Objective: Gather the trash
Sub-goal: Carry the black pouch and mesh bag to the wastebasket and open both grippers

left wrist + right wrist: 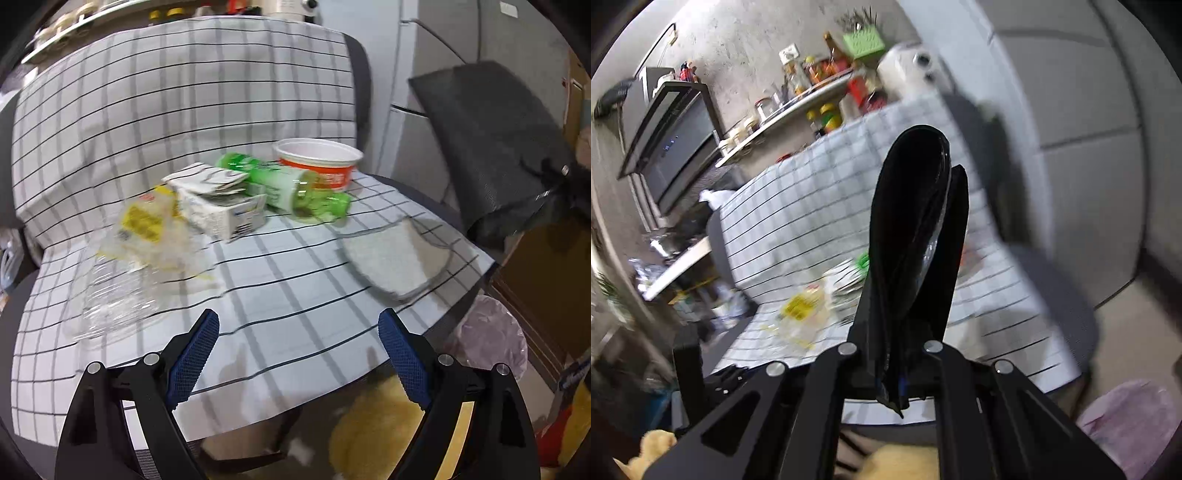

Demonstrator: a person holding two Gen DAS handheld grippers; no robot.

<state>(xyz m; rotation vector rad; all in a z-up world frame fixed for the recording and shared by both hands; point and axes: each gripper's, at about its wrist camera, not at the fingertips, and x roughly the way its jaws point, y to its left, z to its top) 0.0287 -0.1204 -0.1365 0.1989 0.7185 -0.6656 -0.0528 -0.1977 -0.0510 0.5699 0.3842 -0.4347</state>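
- Left gripper (298,332): jaws wide apart, empty, over the chair seat's front edge.
- Right gripper (897,384): clamped on a black trash bag (916,221); limp, slippery film.
- Trash, mid-seat: clear wrapper (147,236), carton (221,206), green bottle (288,188), paper bowl (317,162); probably light, crushable; grasp the bottle's body, the bowl's rim.
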